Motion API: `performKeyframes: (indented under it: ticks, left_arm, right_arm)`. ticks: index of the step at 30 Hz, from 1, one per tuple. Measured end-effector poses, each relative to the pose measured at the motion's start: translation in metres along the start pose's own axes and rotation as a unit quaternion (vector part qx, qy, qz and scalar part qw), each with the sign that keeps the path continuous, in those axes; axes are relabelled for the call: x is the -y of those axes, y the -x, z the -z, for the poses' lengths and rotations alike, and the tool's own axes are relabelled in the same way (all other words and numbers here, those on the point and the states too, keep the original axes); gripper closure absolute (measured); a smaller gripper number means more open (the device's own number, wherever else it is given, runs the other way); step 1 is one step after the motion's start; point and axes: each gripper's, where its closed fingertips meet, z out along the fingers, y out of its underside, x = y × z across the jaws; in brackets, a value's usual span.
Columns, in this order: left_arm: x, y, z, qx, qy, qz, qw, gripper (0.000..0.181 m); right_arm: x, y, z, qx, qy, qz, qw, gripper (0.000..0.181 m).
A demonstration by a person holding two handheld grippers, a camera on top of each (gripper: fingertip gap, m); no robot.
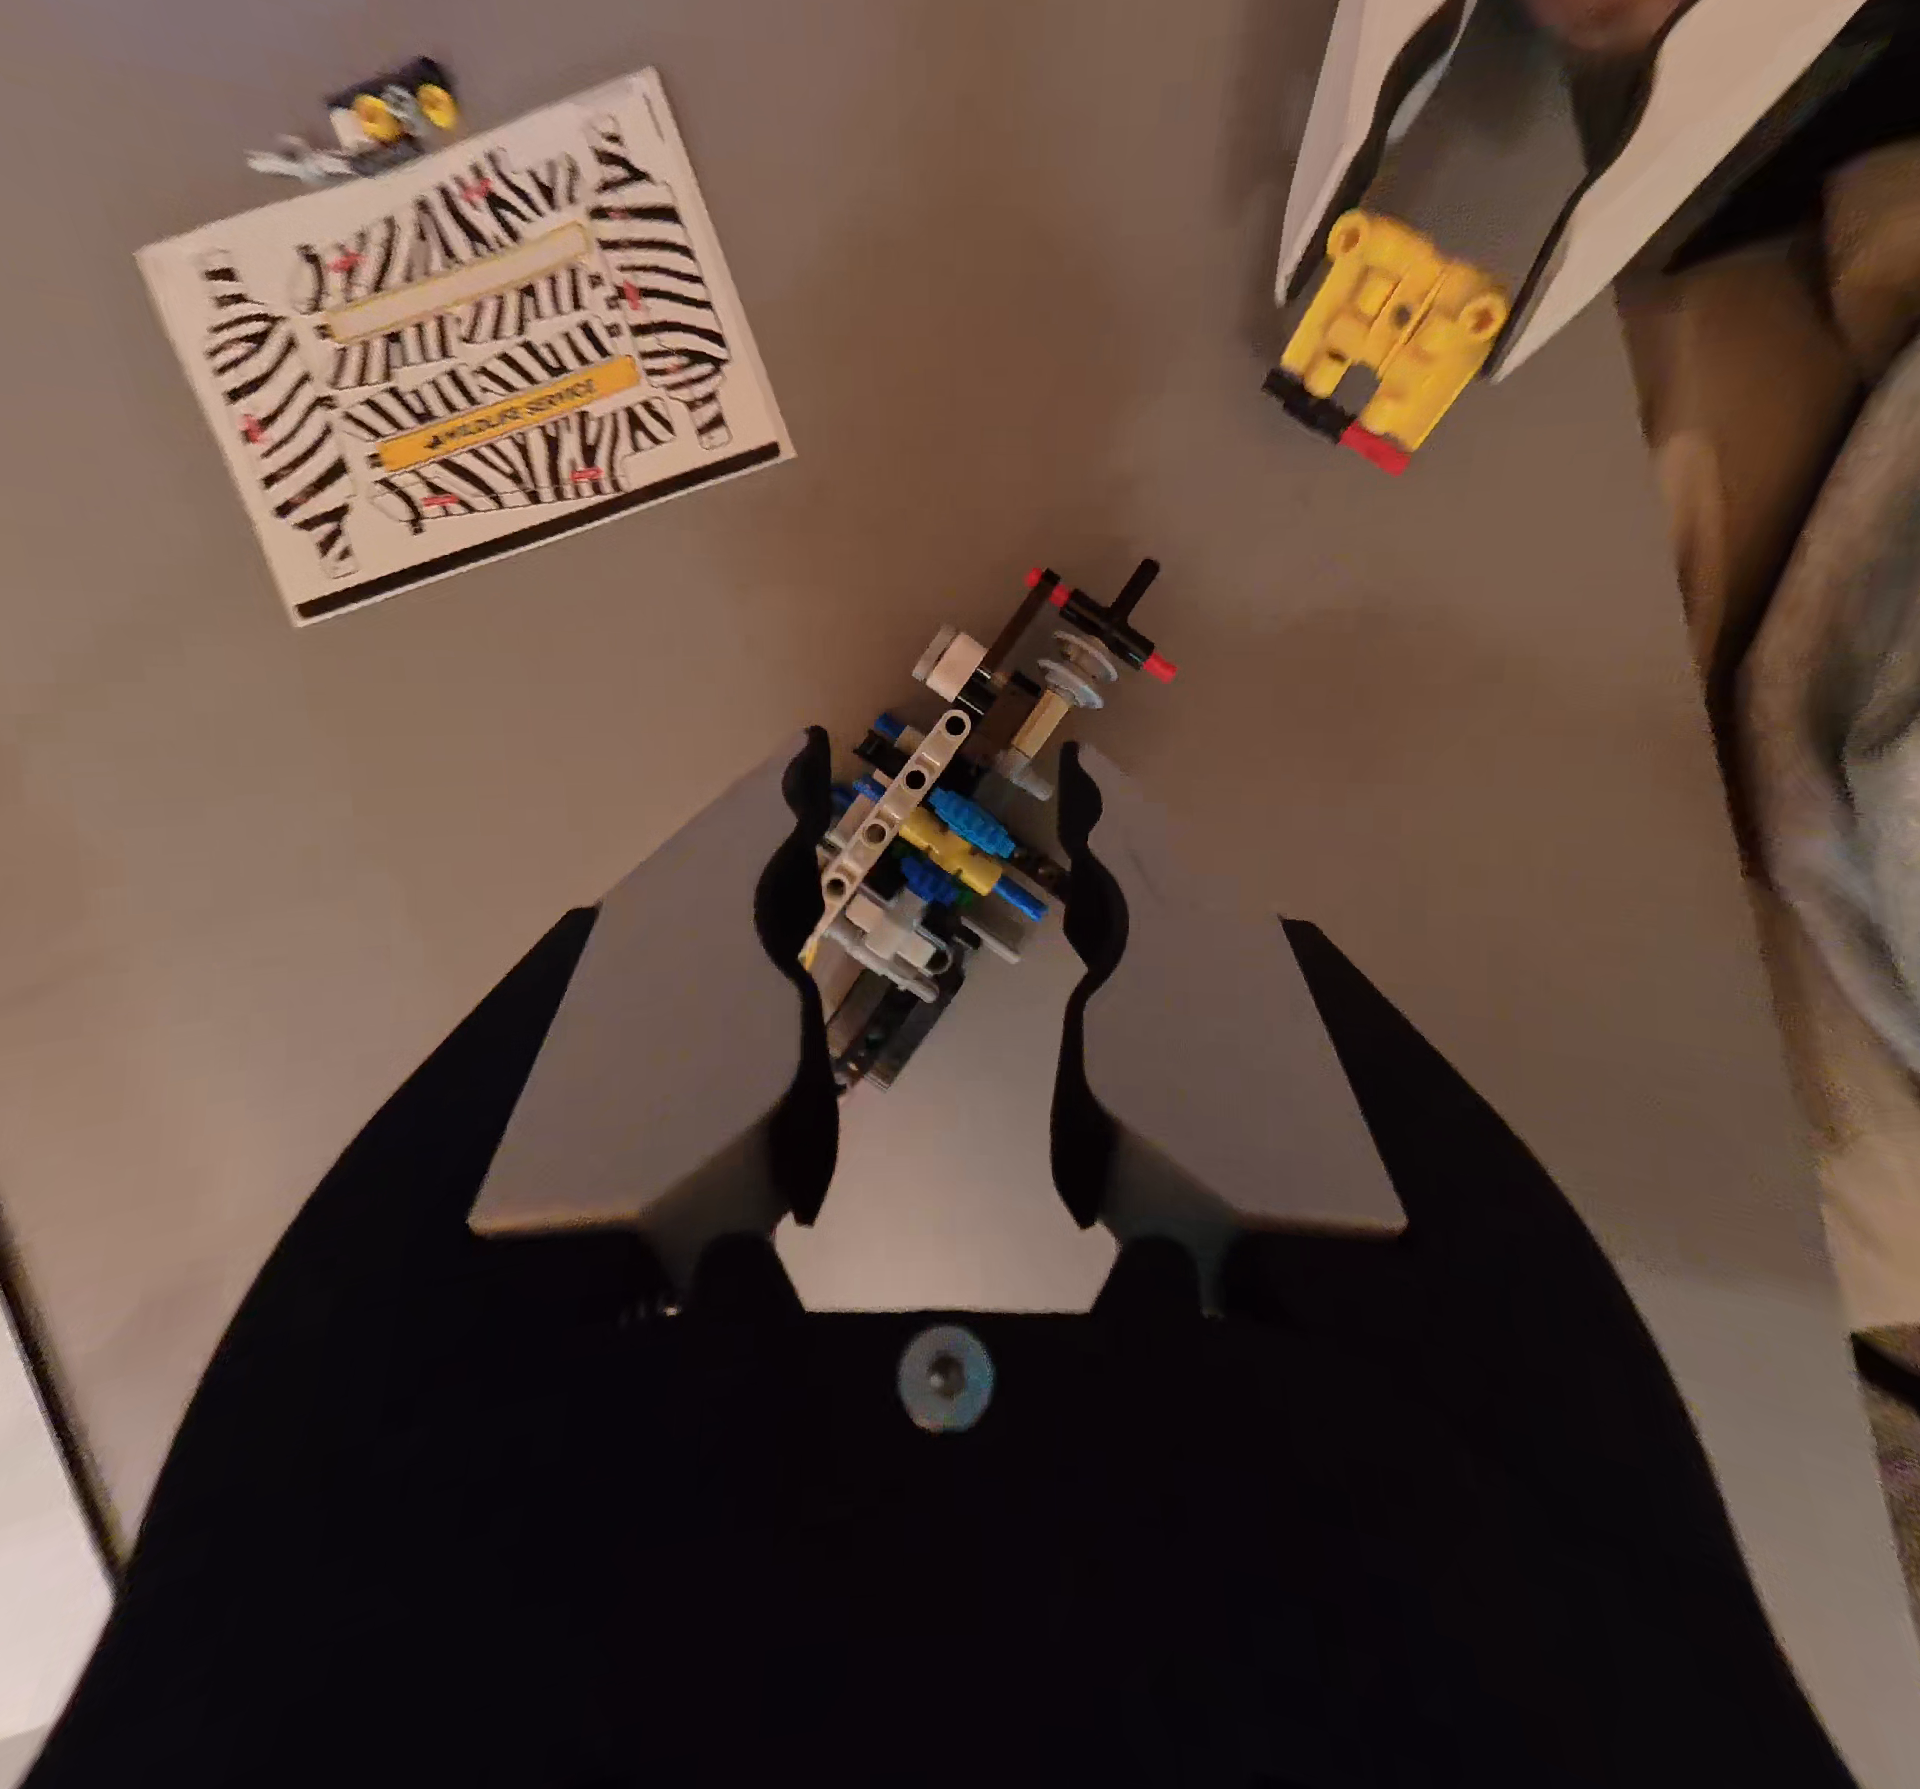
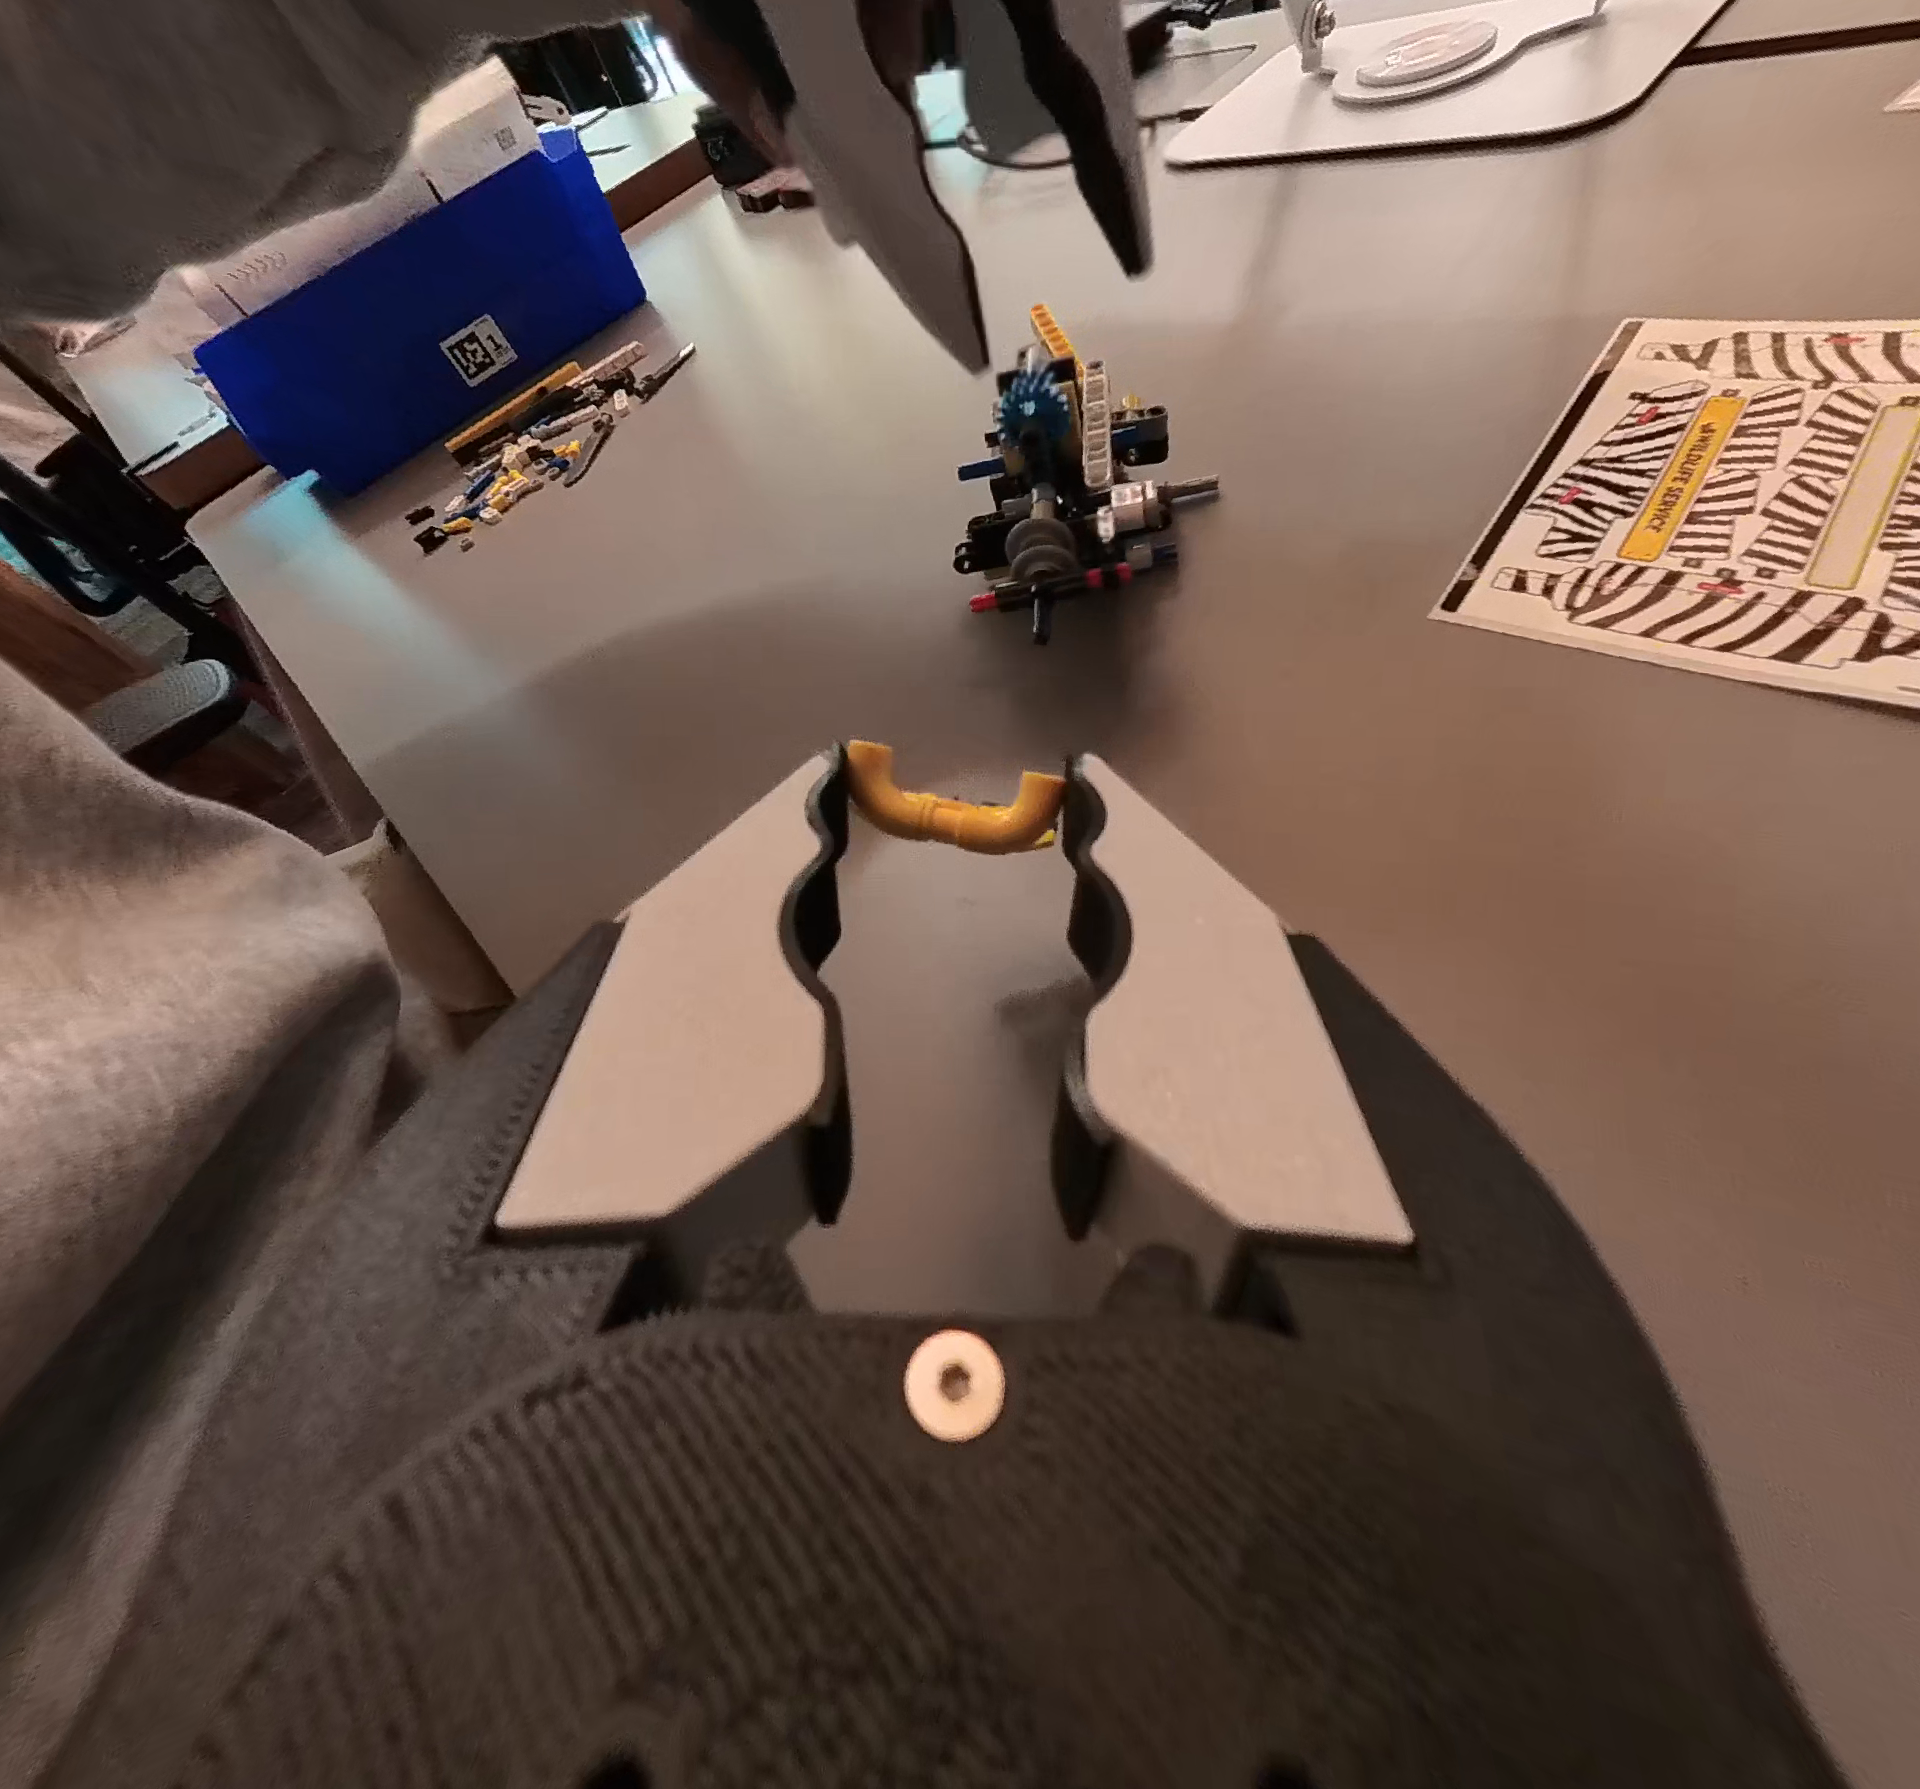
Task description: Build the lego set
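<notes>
Pinched between the tips of the right gripper (image 2: 956, 794) is a yellow sub-assembly (image 2: 951, 809), which the left wrist view shows as a chunky yellow block with black and red bits at its far end (image 1: 1382, 337). Ahead of those fingers, well apart on the grey surface (image 2: 1351, 804), stands the half-built model (image 2: 1070, 492), a frame with a blue gear, axles and red pins. The left gripper (image 1: 940, 856) hangs above it with fingers spread on either side; whether they touch it I cannot tell. Left of the left fingers lies an unused striped sticker sheet (image 1: 457, 347), with a few small parts (image 1: 390, 118) beyond it. Far left of the right fingers, a pile of loose pieces (image 2: 540, 451) sits beside a blue bin (image 2: 416, 337). I judge the build to be at an early or middle stage: the core is done, but the yellow section, stickers and many pieces remain.
</notes>
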Motion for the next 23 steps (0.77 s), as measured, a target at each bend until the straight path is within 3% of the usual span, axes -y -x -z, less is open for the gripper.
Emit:
performKeyframes:
  ticks: [5, 10, 17, 23]
  left_arm:
    - [-0.006, -0.010, 0.028, 0.055, -0.107, 0.093, 0.988, 0.137]
    - [-0.024, -0.037, 0.028, 0.116, -0.212, 0.236, 0.941, 0.137]
    - [-0.030, -0.091, 0.019, 0.139, -0.296, 0.283, 0.901, 0.137]
    - [-0.040, -0.108, 0.016, 0.165, -0.323, 0.310, 0.879, 0.139]
  right_arm:
    - [-0.009, 0.001, -0.005, 0.006, 0.027, -0.002, 1.000, 0.141]
    - [-0.023, 0.005, -0.014, -0.002, 0.075, 0.025, 0.997, 0.141]
    - [-0.042, 0.008, -0.024, -0.028, 0.139, 0.069, 0.988, 0.141]
    - [-0.047, 0.017, -0.053, -0.061, 0.176, 0.077, 0.979, 0.141]
